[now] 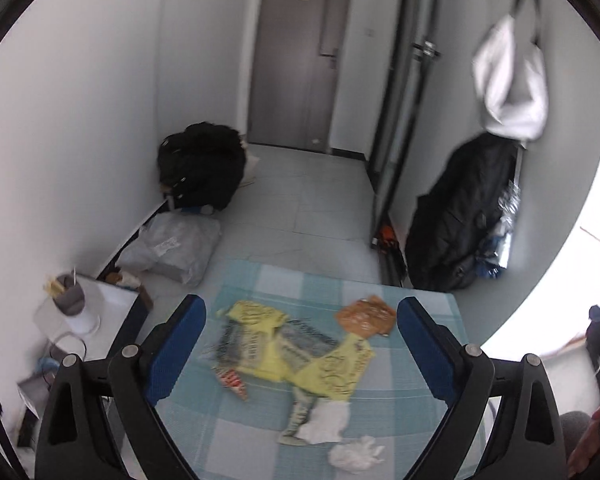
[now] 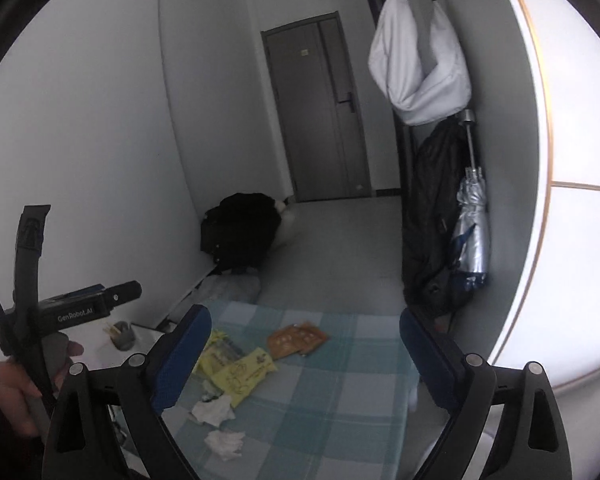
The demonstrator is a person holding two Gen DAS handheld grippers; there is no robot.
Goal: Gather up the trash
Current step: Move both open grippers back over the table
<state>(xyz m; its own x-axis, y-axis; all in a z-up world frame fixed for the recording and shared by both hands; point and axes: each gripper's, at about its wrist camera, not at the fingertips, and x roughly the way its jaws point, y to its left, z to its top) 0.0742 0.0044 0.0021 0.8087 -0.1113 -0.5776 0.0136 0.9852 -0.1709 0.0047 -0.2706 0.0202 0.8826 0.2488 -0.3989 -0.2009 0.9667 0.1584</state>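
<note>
Overhead, both grippers gape empty above wrappers [image 1: 300,348] near the bed edge [image 1: 340,280].

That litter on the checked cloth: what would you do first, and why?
Probably lower the left gripper onto the yellow wrappers. Its jaws are open and empty, and that pile lies between them, nearer than the orange packet or the white tissues.
</note>
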